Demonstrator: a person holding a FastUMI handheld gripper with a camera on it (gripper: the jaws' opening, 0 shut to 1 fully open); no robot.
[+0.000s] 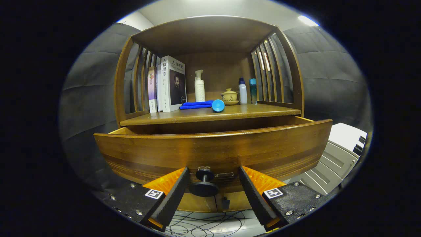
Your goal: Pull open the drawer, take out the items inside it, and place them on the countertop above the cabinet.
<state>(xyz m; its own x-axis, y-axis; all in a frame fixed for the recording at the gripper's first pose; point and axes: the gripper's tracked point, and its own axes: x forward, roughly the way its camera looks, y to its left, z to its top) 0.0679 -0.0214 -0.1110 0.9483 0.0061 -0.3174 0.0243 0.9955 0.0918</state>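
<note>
You're facing a wooden cabinet [210, 82] set against dark grey cloth walls, with a pale ceiling and a strip light [307, 20] above. Off to the right sits a white and grey unit [338, 154], and thin black cables [210, 225] loop over the pale floor below the fingers.

The countertop [263, 112] is a brown shelf under a wooden roof, closed at the sides by upright slats. On it, from the left, stand three books [167, 85], upright and touching. Just right of them a folded blue cloth [195, 105] lies flat, with a round blue object [218, 105] at its right end, near the shelf's front edge. Behind the cloth stands a white pump bottle [199, 87]. Further right are a lidded yellow cup on a saucer [229, 96], a white bottle with a dark cap [242, 91] and a teal bottle [252, 91], these two side by side.

The drawer [213, 151] sits just under the countertop and is pulled out toward you. Its front is glossy brown wood with darker grain bands, and pale wood shows along its side rims. You cannot see inside it from here.

Your gripper [213, 192] is spread wide. The drawer's black knob [204, 184] sits between the fingers, with a clear gap on each side.
</note>
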